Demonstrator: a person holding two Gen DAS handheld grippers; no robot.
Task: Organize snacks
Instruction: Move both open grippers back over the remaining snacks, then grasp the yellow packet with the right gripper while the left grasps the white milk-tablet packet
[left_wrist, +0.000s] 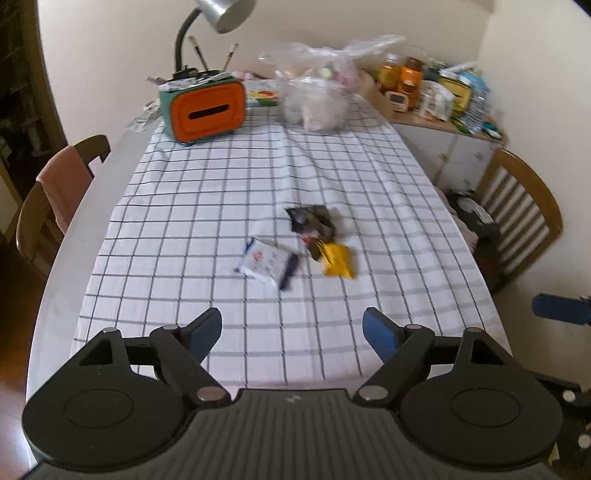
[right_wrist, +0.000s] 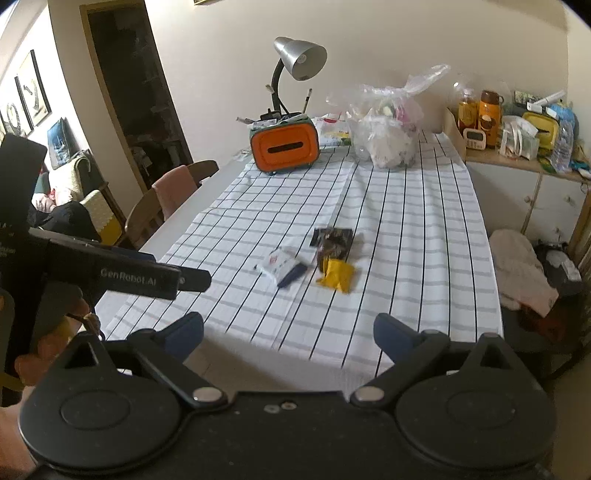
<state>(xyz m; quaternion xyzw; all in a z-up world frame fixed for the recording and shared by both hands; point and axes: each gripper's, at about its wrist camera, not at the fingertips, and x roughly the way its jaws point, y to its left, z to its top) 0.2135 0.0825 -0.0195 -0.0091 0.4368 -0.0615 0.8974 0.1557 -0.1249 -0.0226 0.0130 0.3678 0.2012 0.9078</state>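
Both grippers empty w/ jaws spread wide: left gripper (left_wrist: 291, 330), right gripper (right_wrist: 288, 334), each above the near end of the checked cloth (left_wrist: 207, 206). Ahead of the fingers, mid-table, three snacks clustered: white packet (left_wrist: 264, 261) on the left, yellow packet (left_wrist: 338, 260) touching the dark packet (left_wrist: 312, 221) just beyond it. Clear bag (left_wrist: 317, 96) of snacks far ahead, beside an orange box (left_wrist: 207, 110).

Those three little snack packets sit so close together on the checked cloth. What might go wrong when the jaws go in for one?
1. The dark packet and the yellow packet touch or overlap, so wide-open jaws may catch both.
2. The white packet lies flat; the fingers could pinch the checked cloth and drag it.
3. A dragged cloth might shift the orange tissue box and the clear plastic bag that stand on it.
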